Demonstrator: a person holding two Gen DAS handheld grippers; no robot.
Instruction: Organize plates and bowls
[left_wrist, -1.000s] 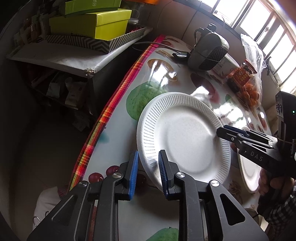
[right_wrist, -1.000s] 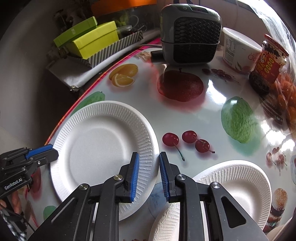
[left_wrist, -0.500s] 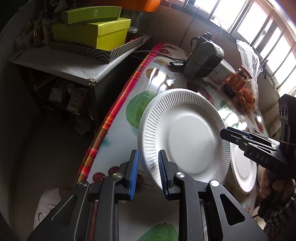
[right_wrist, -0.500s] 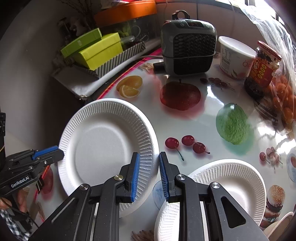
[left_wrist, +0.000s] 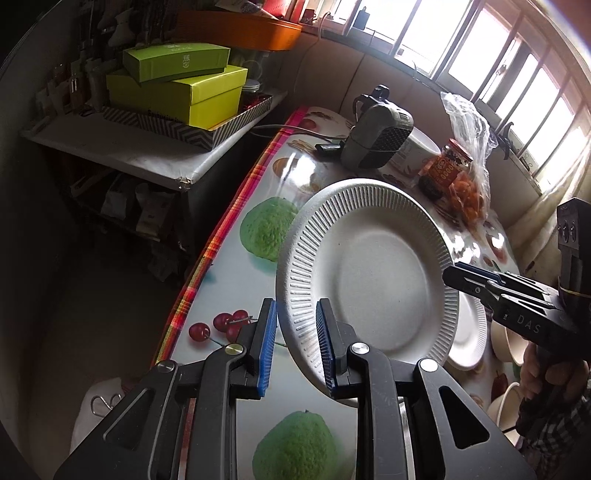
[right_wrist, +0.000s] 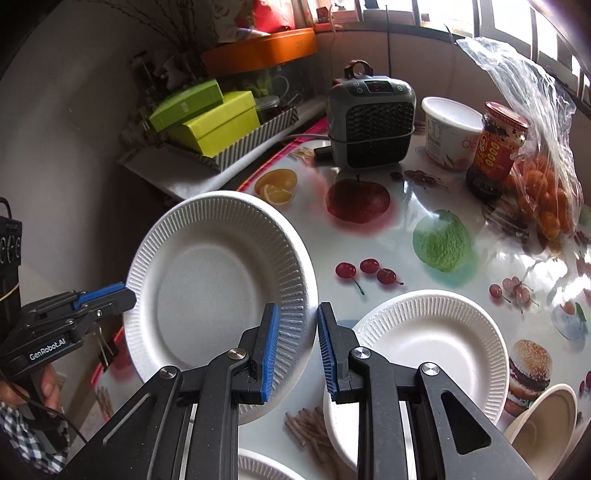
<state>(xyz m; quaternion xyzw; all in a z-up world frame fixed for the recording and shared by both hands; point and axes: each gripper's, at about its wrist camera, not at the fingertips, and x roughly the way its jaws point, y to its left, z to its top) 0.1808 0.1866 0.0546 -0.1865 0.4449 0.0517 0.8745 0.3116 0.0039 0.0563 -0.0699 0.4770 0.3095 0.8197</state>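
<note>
Left gripper (left_wrist: 295, 341) clamps raised paper plate (left_wrist: 369, 280) rim, frame center, higher than 1.0 s ago. Right gripper (right_wrist: 295, 347) parted, empty. Second plate (right_wrist: 424, 343) lower right on table (right_wrist: 406, 236); bag (right_wrist: 543, 147) holds oranges (right_wrist: 546, 199).

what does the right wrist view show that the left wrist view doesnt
Only the right wrist view shows the orange slices print, the burger print and the heater's display panel. Only the left wrist view shows the windows and the floor left of the table. Both show the raised paper plate, its rim between the left gripper's fingers, a second plate flat on the table, the heater, the red-labelled jar and the green boxes. The right gripper holds nothing.
</note>
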